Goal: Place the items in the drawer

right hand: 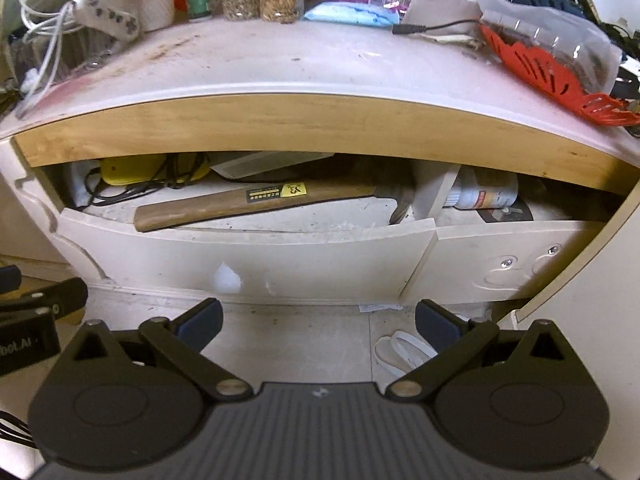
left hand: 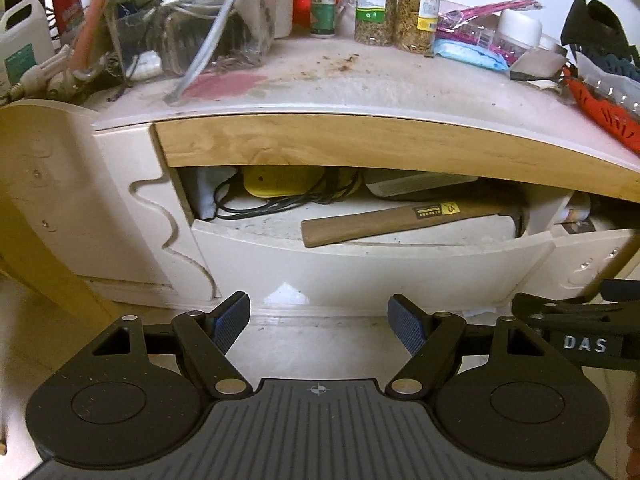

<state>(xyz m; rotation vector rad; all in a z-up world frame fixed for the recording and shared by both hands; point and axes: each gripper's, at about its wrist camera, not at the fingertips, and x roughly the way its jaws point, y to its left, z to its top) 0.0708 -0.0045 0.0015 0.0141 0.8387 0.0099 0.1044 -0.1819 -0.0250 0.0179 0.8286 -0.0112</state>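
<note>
A cream drawer (left hand: pixel 360 268) (right hand: pixel 248 260) under the desk top stands pulled open. Inside lie a wooden-handled hammer (left hand: pixel 384 222) (right hand: pixel 240 204), a yellow device (left hand: pixel 280 182) (right hand: pixel 136 170) with black cables and a grey flat box (right hand: pixel 272 162). My left gripper (left hand: pixel 319 326) is open and empty, in front of and below the drawer front. My right gripper (right hand: pixel 319 322) is open and empty, also low in front of the drawer. The right gripper's body shows at the right edge of the left wrist view (left hand: pixel 580 340).
The desk top (left hand: pixel 360 80) (right hand: pixel 320 64) carries two spice jars (left hand: pixel 398 4), a blue packet (right hand: pixel 352 14), an orange perforated tool (right hand: pixel 552 80), cables and a jug (left hand: pixel 22 40). A second drawer (right hand: pixel 500 264) to the right holds a white bottle (right hand: pixel 488 196). Tiled floor lies below.
</note>
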